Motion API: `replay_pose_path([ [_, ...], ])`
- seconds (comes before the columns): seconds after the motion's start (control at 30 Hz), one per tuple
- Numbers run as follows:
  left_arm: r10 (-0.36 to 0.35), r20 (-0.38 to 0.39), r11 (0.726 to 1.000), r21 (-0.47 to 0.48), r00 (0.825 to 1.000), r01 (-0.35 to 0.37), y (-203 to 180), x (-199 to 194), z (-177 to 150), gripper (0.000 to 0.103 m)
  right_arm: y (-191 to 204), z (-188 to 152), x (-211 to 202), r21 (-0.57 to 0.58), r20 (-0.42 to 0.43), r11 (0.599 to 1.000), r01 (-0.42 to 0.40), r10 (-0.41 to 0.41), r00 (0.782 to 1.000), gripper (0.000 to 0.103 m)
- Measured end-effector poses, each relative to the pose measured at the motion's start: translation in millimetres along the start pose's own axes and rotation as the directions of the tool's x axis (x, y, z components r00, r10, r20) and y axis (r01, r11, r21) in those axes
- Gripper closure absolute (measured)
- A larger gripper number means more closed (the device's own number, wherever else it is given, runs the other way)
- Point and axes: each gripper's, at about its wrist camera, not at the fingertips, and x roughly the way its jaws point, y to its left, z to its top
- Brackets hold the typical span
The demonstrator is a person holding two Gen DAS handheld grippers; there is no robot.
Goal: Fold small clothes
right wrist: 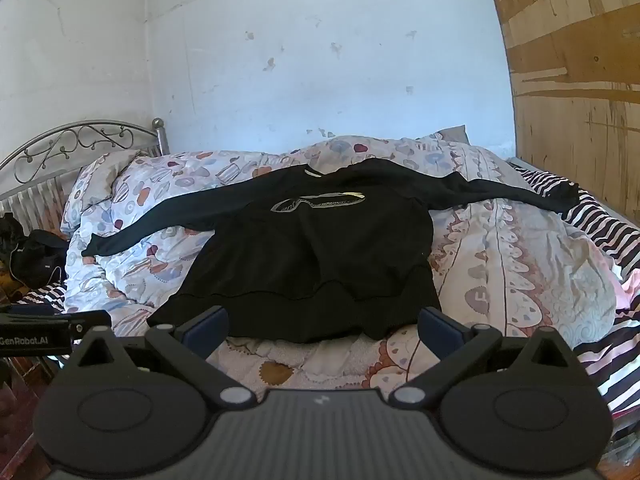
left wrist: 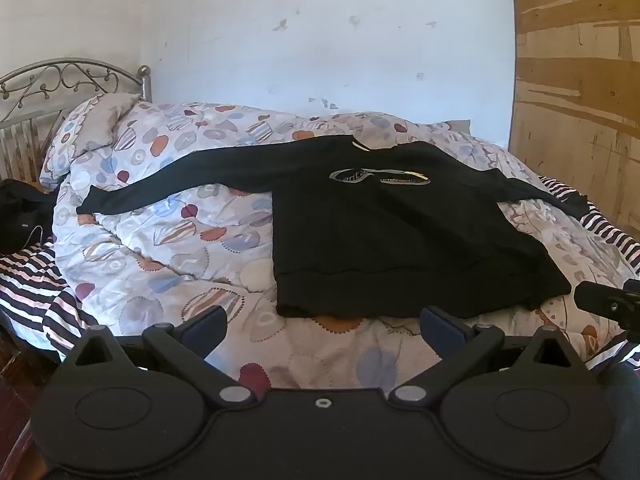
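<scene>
- A black long-sleeved sweatshirt [left wrist: 380, 232] with an oval grey and yellow logo [left wrist: 380, 178] on the chest lies flat, front up, on a white quilt [left wrist: 160, 240] printed with coloured round shapes.
- Both sleeves are stretched out to the sides; the hem is the part nearest to the grippers.
- The left gripper [left wrist: 322, 326] hangs just before the hem, its two fingers spread wide, holding nothing.
- The right gripper [right wrist: 322, 326] is also spread wide and empty, close to the hem.
- A striped black and white sheet [right wrist: 612, 236] shows under the quilt.
- A metal headboard [left wrist: 60, 80] with curled ornaments stands at the left, against a white wall [left wrist: 320, 40].
</scene>
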Motion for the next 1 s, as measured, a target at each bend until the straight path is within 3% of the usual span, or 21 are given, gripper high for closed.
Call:
replay_pose_path([
  [1.0,-0.006,-0.012,1.000,-0.012,1.000,0.006,-0.4,1.4,-0.4,0.001,2.7,-2.0,0.3,0.004,-0.014,1.000,0.003,-0.003,1.000,0.000],
])
